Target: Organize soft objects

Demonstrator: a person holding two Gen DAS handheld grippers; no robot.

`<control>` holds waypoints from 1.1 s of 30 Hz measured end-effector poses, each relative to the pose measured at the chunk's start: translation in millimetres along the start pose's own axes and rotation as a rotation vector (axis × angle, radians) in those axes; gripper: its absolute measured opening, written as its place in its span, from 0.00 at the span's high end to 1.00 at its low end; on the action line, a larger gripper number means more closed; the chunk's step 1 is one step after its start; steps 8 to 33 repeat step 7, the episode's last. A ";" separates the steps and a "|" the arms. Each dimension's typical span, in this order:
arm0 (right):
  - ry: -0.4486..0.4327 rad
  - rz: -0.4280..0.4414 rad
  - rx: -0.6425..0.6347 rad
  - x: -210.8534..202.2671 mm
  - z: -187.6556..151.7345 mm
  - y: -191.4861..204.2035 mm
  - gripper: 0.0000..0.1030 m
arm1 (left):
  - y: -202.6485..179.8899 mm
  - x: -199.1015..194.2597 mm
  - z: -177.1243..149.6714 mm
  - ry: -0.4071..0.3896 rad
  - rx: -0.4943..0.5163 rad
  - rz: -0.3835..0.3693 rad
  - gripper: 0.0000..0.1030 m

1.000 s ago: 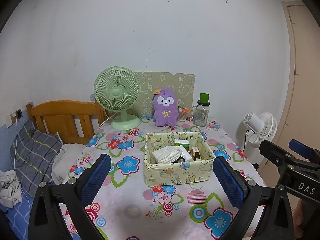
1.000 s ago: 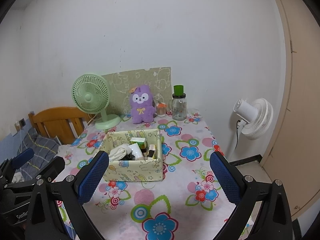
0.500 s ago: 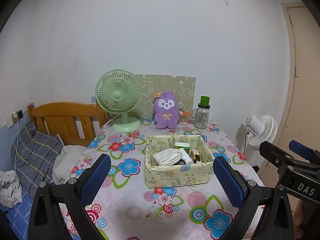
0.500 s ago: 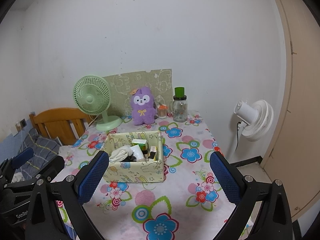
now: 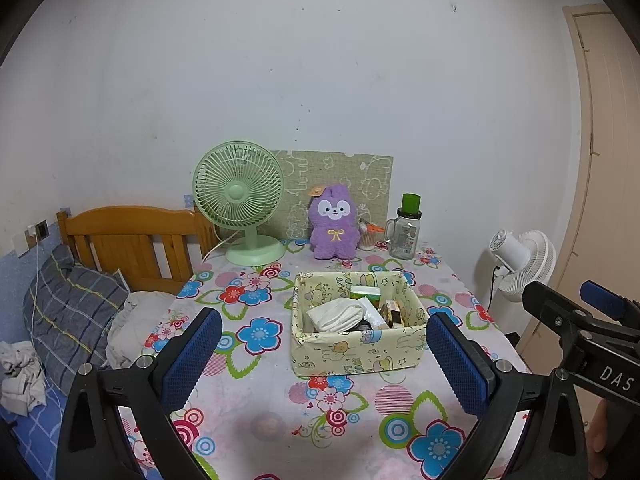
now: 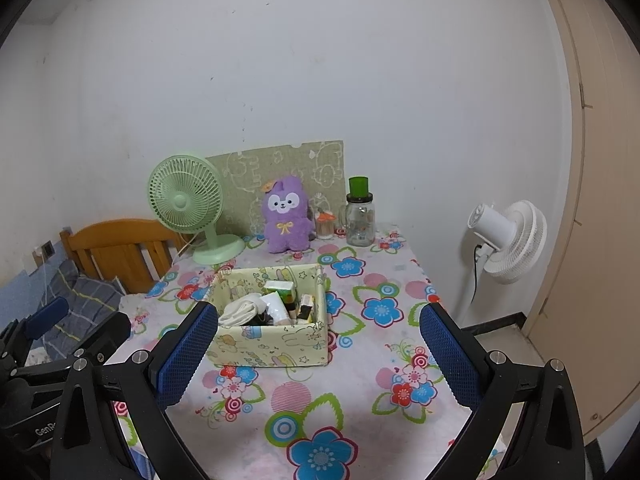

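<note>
A purple plush bunny (image 5: pixel 333 227) sits upright at the back of the flowered table (image 5: pixel 256 408), against a green patterned board; it also shows in the right wrist view (image 6: pixel 285 220). A pale yellow cartoon-print box (image 5: pixel 357 330) stands mid-table and holds a white folded cloth (image 5: pixel 338 314) and small packets; the box also shows in the right wrist view (image 6: pixel 272 316). My left gripper (image 5: pixel 324 360) is open and empty, short of the box. My right gripper (image 6: pixel 318 356) is open and empty, to the right of the left one.
A green desk fan (image 5: pixel 240 200) stands at the back left of the table. A glass jar with a green lid (image 5: pixel 405 234) stands at the back right. A white floor fan (image 5: pixel 520 260) is right of the table. A wooden bed with a plaid pillow (image 5: pixel 68 304) lies left.
Both cameras have tilted up slightly, so the table and box sit lower in view. The grippers stay open and nothing on the table has moved.
</note>
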State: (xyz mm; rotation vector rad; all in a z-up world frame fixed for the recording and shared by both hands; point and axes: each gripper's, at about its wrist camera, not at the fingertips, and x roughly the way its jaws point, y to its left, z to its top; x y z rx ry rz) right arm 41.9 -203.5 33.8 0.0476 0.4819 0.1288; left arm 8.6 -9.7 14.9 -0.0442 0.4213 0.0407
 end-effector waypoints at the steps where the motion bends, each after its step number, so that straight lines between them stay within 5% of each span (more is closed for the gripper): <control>1: -0.002 -0.003 -0.002 -0.4 0.6 -0.5 0.01 | -0.1 -0.5 0.5 -0.001 -0.001 0.001 0.00; 33: -0.009 -0.001 -0.005 -1.7 1.6 -1.1 0.01 | 0.4 -0.8 3.4 -0.005 -0.002 0.009 0.00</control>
